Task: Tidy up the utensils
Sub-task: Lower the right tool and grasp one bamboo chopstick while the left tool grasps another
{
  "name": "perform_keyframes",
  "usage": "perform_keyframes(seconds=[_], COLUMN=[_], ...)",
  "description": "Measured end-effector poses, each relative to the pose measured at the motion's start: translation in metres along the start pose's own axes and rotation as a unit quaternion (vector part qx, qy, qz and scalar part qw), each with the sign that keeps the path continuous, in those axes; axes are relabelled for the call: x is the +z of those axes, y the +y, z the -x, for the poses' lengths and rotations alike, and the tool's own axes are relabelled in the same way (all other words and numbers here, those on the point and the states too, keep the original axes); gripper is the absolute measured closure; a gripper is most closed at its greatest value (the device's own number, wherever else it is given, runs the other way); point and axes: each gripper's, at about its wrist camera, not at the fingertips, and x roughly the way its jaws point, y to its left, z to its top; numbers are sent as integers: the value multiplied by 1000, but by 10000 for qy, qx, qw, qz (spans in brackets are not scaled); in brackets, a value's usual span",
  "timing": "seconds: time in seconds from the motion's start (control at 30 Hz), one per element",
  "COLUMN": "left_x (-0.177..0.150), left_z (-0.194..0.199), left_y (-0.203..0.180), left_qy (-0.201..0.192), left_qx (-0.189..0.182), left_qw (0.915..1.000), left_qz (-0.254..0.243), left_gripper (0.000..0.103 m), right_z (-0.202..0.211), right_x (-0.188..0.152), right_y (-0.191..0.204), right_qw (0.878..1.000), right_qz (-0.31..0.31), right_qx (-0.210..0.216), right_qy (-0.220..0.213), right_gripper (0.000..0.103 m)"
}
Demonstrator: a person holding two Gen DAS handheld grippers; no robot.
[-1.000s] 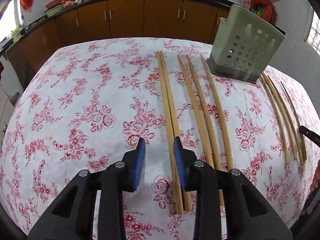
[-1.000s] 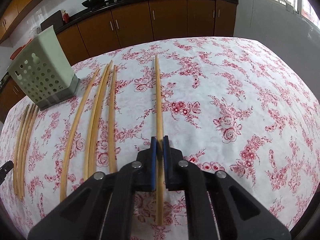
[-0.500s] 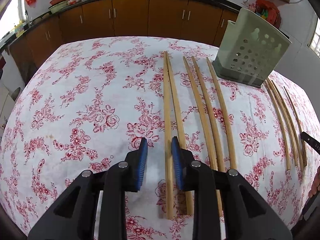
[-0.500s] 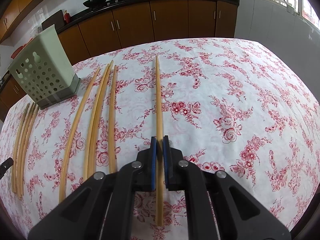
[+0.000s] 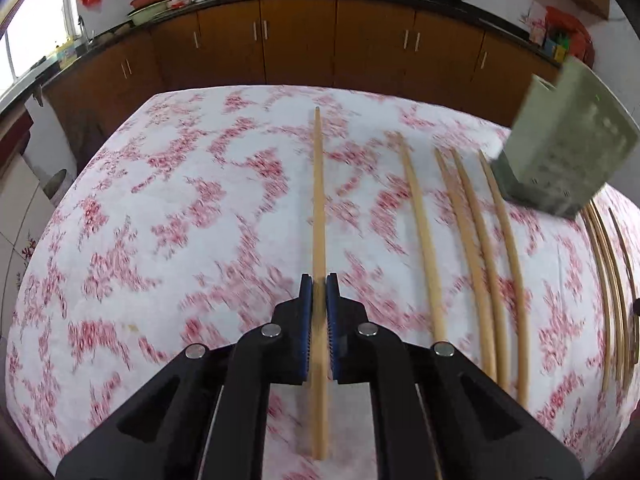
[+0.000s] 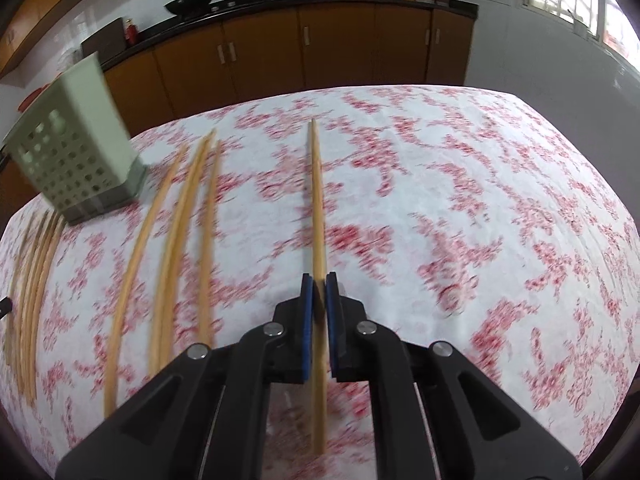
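My left gripper (image 5: 319, 285) is shut on a long wooden chopstick (image 5: 318, 192) and holds it above the floral tablecloth (image 5: 160, 208). My right gripper (image 6: 319, 284) is shut on another wooden chopstick (image 6: 317, 200), also lifted off the cloth. Several more chopsticks (image 5: 472, 248) lie side by side on the table; they also show in the right wrist view (image 6: 176, 240). A pale green perforated utensil holder (image 5: 568, 148) stands at the back of the table, seen in the right wrist view (image 6: 72, 152) too.
More chopsticks lie beyond the holder near the table edge (image 5: 608, 280), also visible in the right wrist view (image 6: 32, 280). Brown kitchen cabinets (image 5: 300, 48) run behind the table. The table's far edge (image 6: 360, 92) drops off toward them.
My left gripper has closed on a chopstick and lifted it away from its neighbour. Both grippers have risen and the table looks blurred from motion. The right gripper keeps its chopstick.
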Motion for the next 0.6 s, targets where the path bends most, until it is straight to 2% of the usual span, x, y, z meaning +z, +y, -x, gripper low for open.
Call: perform_keyframes(seconds=[0.13, 0.33, 0.6], left_x=[-5, -23, -34], left_z=[2, 13, 21], left_y=[6, 10, 10], left_qy=[-76, -216, -234], left_qx=[-234, -425, -399], left_qw=[9995, 9986, 9987], left_qz=[-206, -225, -204], left_gripper=[95, 94, 94], right_z=[-1, 2, 12], right_x=[1, -8, -21], right_y=[-8, -5, -3], right_qw=[10000, 9999, 9998], right_qz=[-66, 37, 145], right_qx=[-36, -73, -74], right_qy=[-30, -134, -116], right_gripper=[95, 95, 95])
